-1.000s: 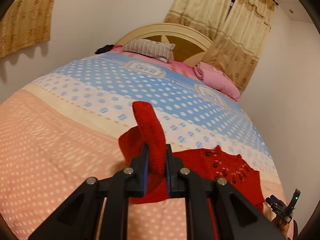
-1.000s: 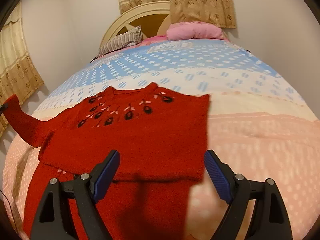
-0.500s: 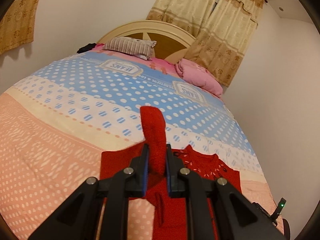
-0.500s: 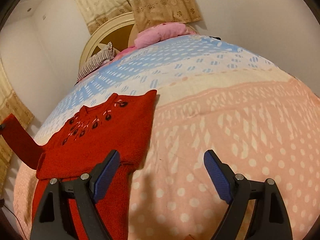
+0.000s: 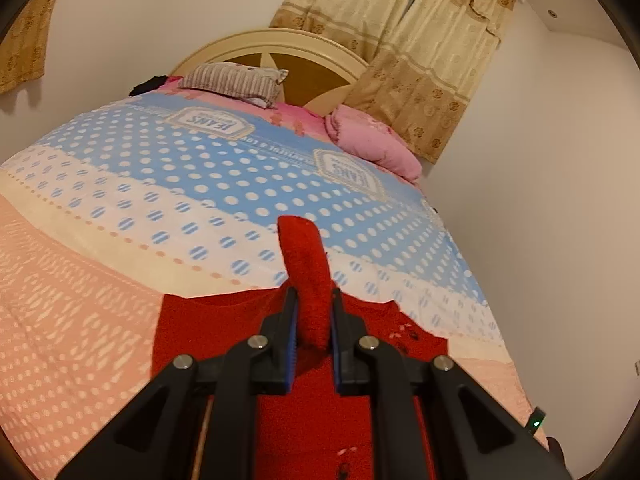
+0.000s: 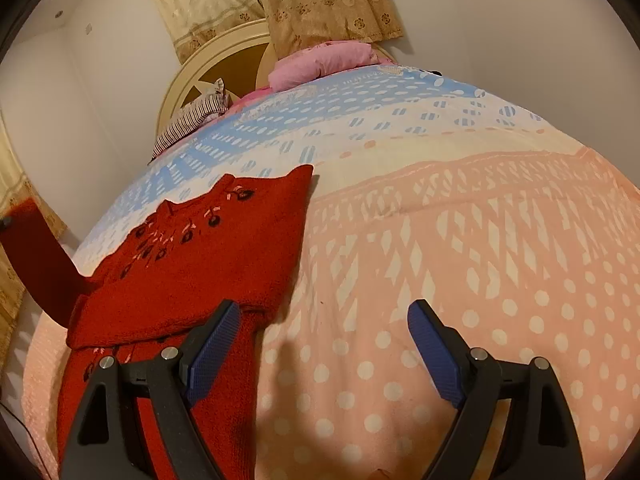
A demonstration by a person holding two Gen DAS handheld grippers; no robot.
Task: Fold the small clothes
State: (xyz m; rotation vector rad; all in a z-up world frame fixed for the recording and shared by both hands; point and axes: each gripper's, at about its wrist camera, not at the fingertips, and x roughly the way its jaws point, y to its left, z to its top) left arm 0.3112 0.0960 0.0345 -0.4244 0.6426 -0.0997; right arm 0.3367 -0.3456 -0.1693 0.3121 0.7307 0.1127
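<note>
Sweater (image 6: pixel 208 264) in red knit is lying flat on the dotted bedspread (image 6: pixel 460 240), its long axis running from the hem near the grippers up to the embroidered neckline, which is pointing toward the headboard (image 5: pixel 280 46) and the striped pillow (image 5: pixel 236 82). One sleeve (image 5: pixel 306 268) is standing up off the garment, its cuff end poking up past the fingertips of the left gripper (image 5: pixel 313 300), whose blue pads are pinching the sleeve tightly between them above the sweater's body. The right gripper (image 6: pixel 324 320) is hovering with its jaws spread wide and nothing between them; its left finger is overlapping the sweater's right edge in the right wrist view, while its right finger is hanging over bare pink bedspread. A pink pillow (image 5: pixel 372 144) is sitting far ahead of both grippers, by the curtain (image 5: pixel 420 60).
</note>
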